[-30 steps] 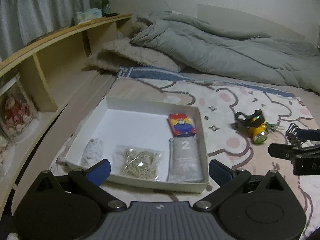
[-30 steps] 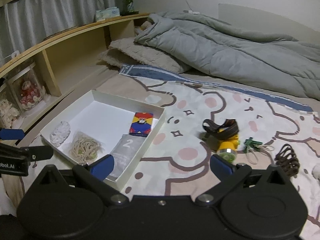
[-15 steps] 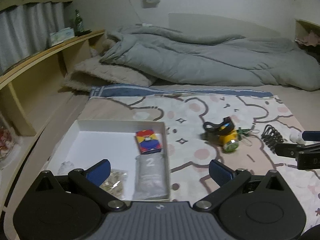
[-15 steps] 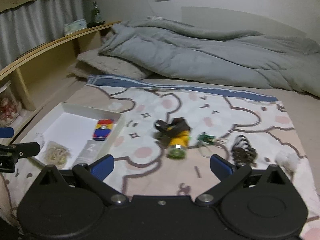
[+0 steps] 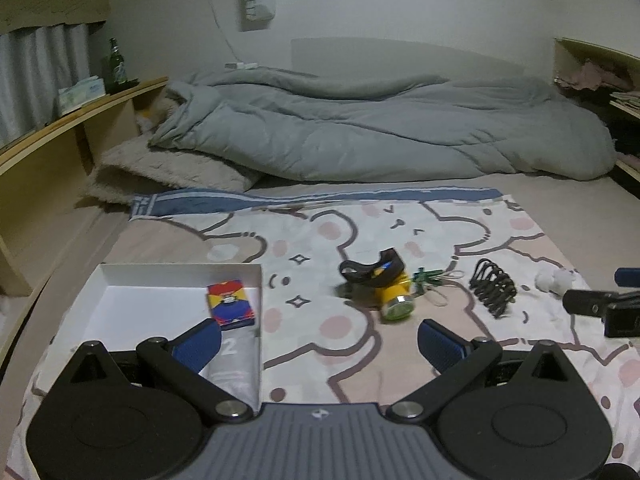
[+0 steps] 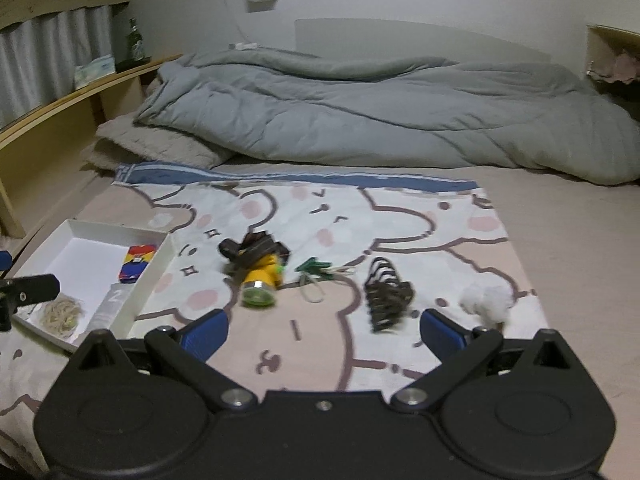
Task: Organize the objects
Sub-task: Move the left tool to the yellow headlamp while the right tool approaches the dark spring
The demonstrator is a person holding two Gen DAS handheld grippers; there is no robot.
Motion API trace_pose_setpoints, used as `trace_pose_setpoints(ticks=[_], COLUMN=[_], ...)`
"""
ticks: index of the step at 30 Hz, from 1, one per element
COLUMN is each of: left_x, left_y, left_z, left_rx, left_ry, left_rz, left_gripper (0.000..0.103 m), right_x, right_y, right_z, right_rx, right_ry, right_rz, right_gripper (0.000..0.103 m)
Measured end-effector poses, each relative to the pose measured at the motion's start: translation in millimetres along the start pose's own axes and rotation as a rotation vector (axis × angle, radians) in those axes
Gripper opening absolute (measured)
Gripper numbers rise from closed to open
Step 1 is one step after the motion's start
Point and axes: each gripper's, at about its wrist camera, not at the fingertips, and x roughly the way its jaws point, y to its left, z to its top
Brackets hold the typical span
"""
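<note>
Both tongs stood spread wide, holding nothing: the left gripper (image 5: pixel 319 340) above the white tray's (image 5: pixel 256 280) corner; the right gripper (image 6: pixel 324 330) over the blanket (image 6: pixel 400 216). The yellow flashlight (image 6: pixel 260 284) looked blurred; the grey packet (image 5: pixel 236 368) lay half hidden behind a finger.

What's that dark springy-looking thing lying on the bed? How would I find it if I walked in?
Start at the cartoon-bear printed sheet in front of the rumpled grey duvet. In the row of loose items on it, look between the yellow flashlight with a black strap and the white fluffy cotton balls. The black claw-shaped hair clip is the only dark, ribbed piece there.
</note>
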Motion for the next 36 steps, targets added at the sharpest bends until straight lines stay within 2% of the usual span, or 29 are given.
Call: trace_pose_setpoints(ticks=[7, 13, 18, 24, 29, 33, 36], left_x=[14.3, 36.5, 54.6, 68.4, 80.0, 92.7, 106.4], left_y=[-12.9, -18.0, -22.0, -25.8, -27.3, -28.4, -31.0], left_z=[-4.2, -10.2, -9.7, -1.8, 5.3, 13.5, 18.8], left_rx=[-0.023, -0.012, 0.011, 0.029, 0.017, 0.027, 0.071], left_ry=[-0.028, -0.040, -0.054, -0.085, -0.106, -0.110, -0.091], left_rz=[-0.039, -0.037, -0.057, -0.084, -0.133, -0.150, -0.159], left_gripper=[0.103, 0.103, 0.103, 0.103, 0.103, 0.103, 0.103], right_x=[-7.9, -2.0, 9.3, 28.5, 48.0, 66.6, 80.6], right_y=[-27.0, -50.3, -66.1, -74.2, -77.2, -77.7, -73.4], right_z=[2.4, -2.7, -8.4, -13.2, -19.4, -24.3, -27.1], right_rx=[0.022, 0.062, 0.120, 0.190, 0.212, 0.300, 0.372], right_ry=[-0.024, -0.034, -0.053, -0.074, -0.112, -0.142, -0.168], right_rz=[-0.045, -0.083, -0.078, -0.167, -0.142, -0.135, -0.127], right_gripper=[0.103, 0.103, 0.103, 0.103, 0.103, 0.102, 0.092])
